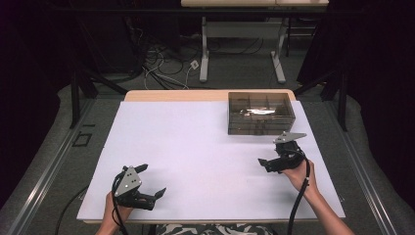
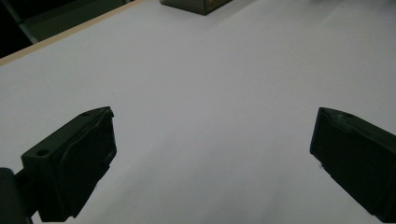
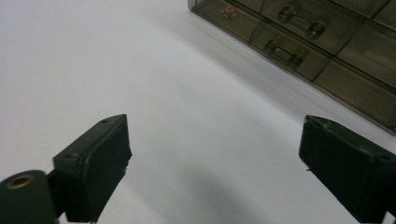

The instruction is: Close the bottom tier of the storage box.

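Smoky, translucent plastic makes up the low rectangular compartment box (image 1: 261,113) that sits in the upper right of the high view, on the far part of the white sheet (image 1: 195,156) covering the table; it is the thing nearest the right gripper (image 1: 272,155), which hovers just below it in the frame, held by the person's right hand (image 1: 299,176). In the right gripper view the box (image 3: 327,42) fills the upper right corner, its dividers marking off several cells, and small metal-looking parts lie in two or three of them; what they are is too blurred to say. That gripper's jaws stand wide apart with nothing between them, bare sheet showing in the gap. The left gripper (image 1: 147,183), in the lower left of the high view, is likewise spread wide and empty, well apart from the box, whose corner shows at the top edge of the left gripper view (image 2: 196,4). By its look the box would be light and rigid, with thin hard walls that are smooth and likely slippery under the pads, so a squeeze across one thin wall or a divider near a corner seems the surer hold, rather than across the broad body. It would probably slide easily on the sheet if nudged, and tilting it could spill the loose parts from cell to cell.
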A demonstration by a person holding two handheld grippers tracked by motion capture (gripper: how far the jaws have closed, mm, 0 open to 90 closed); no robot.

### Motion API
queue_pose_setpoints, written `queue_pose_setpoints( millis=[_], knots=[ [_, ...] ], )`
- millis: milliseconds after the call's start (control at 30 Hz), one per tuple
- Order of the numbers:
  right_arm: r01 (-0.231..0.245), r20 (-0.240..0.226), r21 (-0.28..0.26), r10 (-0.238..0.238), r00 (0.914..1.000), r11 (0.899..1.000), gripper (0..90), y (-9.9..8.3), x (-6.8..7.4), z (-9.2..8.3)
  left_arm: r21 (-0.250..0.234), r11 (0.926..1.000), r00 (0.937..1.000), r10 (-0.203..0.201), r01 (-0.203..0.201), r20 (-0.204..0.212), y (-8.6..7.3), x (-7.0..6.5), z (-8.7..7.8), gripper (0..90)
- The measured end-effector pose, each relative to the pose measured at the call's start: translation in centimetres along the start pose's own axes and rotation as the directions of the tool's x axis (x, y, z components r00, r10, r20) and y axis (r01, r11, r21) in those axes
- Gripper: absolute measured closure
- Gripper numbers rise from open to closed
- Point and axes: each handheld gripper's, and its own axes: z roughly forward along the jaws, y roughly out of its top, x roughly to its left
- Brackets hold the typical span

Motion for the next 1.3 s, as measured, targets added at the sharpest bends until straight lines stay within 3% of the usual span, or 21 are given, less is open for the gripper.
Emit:
queue_pose_setpoints(
  millis=[233, 600, 833, 1300],
  knots=[
    [0.024, -0.046, -0.003, -0.024, 0.9987, 1.000, 1.5, -1.0, 1.4, -0.8, 0.000, 1.0000, 1.0000, 0.003, -0.003, 0.002, 0.0, 0.0, 0.0, 0.2],
    [0.032, -0.075, -0.014, -0.033, 0.9966, 0.999, 0.0, -2.5, 3.0, -2.3, -0.001, 1.0000, 1.0000, -0.001, 0.001, 0.001, 0.0, 0.0, 0.0, 0.2],
    [0.047, -0.077, -0.036, -0.049, 0.9958, 0.998, 0.0, -3.6, 3.8, -3.0, -0.001, 1.0000, 1.0000, 0.001, -0.001, 0.003, 0.0, 0.0, 0.0, 0.2],
    [0.064, -0.074, -0.012, -0.065, 0.9951, 0.998, 0.0, -5.6, 4.9, -3.6, -0.002, 1.0000, 1.0000, -0.002, 0.002, 0.003, 0.0, -0.1, 0.0, 0.2]
  ],
)
